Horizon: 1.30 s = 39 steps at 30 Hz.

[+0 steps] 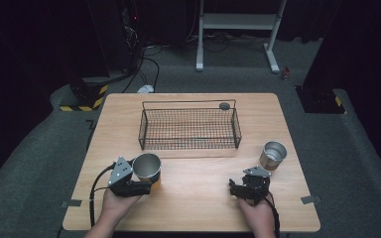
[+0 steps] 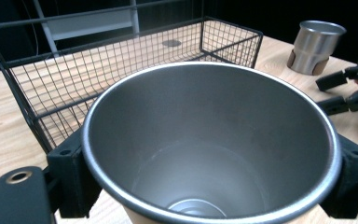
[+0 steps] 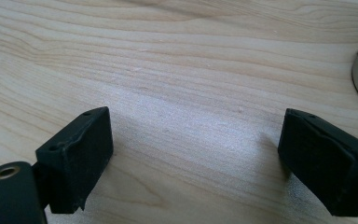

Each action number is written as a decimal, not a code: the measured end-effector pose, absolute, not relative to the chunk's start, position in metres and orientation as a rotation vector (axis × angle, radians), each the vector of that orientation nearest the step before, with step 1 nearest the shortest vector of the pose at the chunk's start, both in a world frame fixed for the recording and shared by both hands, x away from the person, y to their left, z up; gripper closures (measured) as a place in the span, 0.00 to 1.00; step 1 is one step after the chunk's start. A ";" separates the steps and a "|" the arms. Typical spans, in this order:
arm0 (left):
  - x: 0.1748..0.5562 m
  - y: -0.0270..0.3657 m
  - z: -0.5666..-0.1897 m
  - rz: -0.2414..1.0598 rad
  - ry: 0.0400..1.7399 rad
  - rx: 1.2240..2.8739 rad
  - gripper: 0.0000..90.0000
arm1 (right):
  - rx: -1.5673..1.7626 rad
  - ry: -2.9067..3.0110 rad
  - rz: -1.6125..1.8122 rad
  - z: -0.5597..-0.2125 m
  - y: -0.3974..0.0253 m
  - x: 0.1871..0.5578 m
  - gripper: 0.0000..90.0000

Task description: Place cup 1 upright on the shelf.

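**Left hand-held gripper clamping a steel cup at the near edge of the surface**

The left hand-held gripper point(image 1: 140, 187) is pinching a steel cup point(image 1: 147, 169) between its two black jaws, one pressing on each side of the cup's wall. The cup is standing upright and open-mouthed, with its bottom close to the pale wooden surface point(image 1: 198, 198); whether it is touching the wood cannot be told. Just beyond this hand-held gripper, a black wire basket point(image 1: 189, 128) is sitting on the surface, with a small dark round disc point(image 1: 224, 105) lying near its far corner.

The right hand-held gripper point(image 1: 235, 189) is resting low over bare wood with its jaws spread wide and holding nothing. A second steel cup point(image 1: 273, 155) is standing just ahead of it and to its right.

Around the surface, grey carpet point(image 1: 39, 163) is covering the floor. Behind the basket, a white metal stand point(image 1: 238, 22) and black cables point(image 1: 144, 62) are showing against a dark room.
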<state>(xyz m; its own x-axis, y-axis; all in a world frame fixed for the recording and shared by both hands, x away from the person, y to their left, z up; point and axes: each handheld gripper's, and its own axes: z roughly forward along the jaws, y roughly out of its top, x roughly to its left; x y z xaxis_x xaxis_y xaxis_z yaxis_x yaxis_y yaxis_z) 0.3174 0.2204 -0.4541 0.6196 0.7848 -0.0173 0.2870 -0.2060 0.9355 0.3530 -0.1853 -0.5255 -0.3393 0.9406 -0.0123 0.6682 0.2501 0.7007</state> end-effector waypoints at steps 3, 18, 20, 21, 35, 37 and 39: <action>0.322 0.219 -0.447 0.585 0.874 1.764 0.15 | 1.465 2.096 0.847 -0.525 -0.185 0.353 0.11; 0.342 0.210 -0.427 0.614 0.902 1.729 0.15 | 1.453 2.106 0.849 -0.525 -0.185 0.353 0.11; 0.345 0.207 -0.424 0.615 0.903 1.715 0.15 | 1.449 2.112 0.850 -0.525 -0.185 0.353 0.11; 0.348 0.206 -0.423 0.612 0.903 1.705 0.15 | 1.449 2.112 0.850 -0.525 -0.185 0.353 0.11; 0.370 0.187 -0.414 0.644 0.930 1.683 0.15 | 1.427 2.127 0.853 -0.525 -0.186 0.354 0.11; 0.371 0.186 -0.413 0.650 0.937 1.690 0.15 | 1.431 2.126 0.853 -0.525 -0.186 0.354 0.11; 0.374 0.185 -0.412 0.643 0.946 1.693 0.15 | 1.421 2.130 0.853 -0.526 -0.187 0.354 0.11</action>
